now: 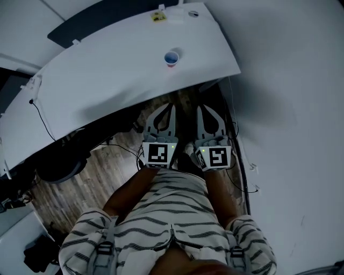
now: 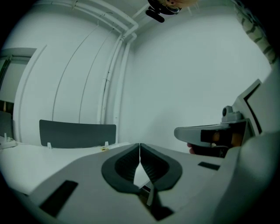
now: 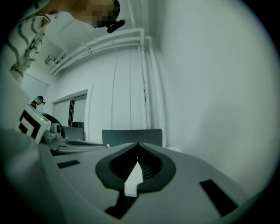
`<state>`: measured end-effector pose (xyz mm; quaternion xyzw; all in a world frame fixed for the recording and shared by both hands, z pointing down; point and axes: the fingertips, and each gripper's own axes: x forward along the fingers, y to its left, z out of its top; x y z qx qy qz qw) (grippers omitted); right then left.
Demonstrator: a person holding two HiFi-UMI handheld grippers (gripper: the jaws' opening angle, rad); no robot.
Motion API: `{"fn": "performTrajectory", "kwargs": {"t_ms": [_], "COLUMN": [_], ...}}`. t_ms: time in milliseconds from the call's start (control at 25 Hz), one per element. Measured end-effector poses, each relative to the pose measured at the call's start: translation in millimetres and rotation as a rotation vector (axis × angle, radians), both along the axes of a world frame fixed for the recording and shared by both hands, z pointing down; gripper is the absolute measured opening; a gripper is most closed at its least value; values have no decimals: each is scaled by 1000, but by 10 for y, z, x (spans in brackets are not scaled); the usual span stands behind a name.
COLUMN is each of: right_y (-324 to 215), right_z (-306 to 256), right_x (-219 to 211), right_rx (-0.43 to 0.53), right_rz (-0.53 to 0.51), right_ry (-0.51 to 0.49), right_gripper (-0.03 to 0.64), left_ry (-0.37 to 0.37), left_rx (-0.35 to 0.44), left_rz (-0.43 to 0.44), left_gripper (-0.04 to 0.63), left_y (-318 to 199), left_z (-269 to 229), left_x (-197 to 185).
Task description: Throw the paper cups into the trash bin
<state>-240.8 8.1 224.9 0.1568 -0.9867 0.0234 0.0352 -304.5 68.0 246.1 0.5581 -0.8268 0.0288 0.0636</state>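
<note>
Left tool and right tool are both closed, empty; unopened, either could topple the cup near the right end of the surface.

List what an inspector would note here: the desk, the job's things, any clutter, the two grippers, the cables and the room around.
Surface: white desk, seen from above.
Job's things: one paper cup standing upright towards the desk's far right; no trash bin seen.
Clutter: a yellow label and a small round thing at the far edge.
Grippers: left gripper and right gripper are both shut and empty, side by side short of the desk's near edge, apart from the cup.
Cables: a black cable runs over the desk's left end; more cables lie under the desk.
Surroundings: wood floor, white wall, dark panel behind the desk.
</note>
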Motion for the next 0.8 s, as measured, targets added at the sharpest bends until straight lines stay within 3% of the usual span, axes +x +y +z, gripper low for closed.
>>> {"fn": "performTrajectory", "kwargs": {"t_ms": [200,800], "right_y": [-125,-346], "right_z": [101,566], "right_x": [23,12], "right_rx": [-16,-55], "right_rz": [24,45], "right_ry": [-10,25], "right_gripper": [17,17], "left_ry": [9,12], "left_rx": [-13,-75], "left_rz": [-52,-92], "left_gripper": [25,26], "left_y": [-105,-597], "left_z": [119,805], "left_x": [-87,-511]}}
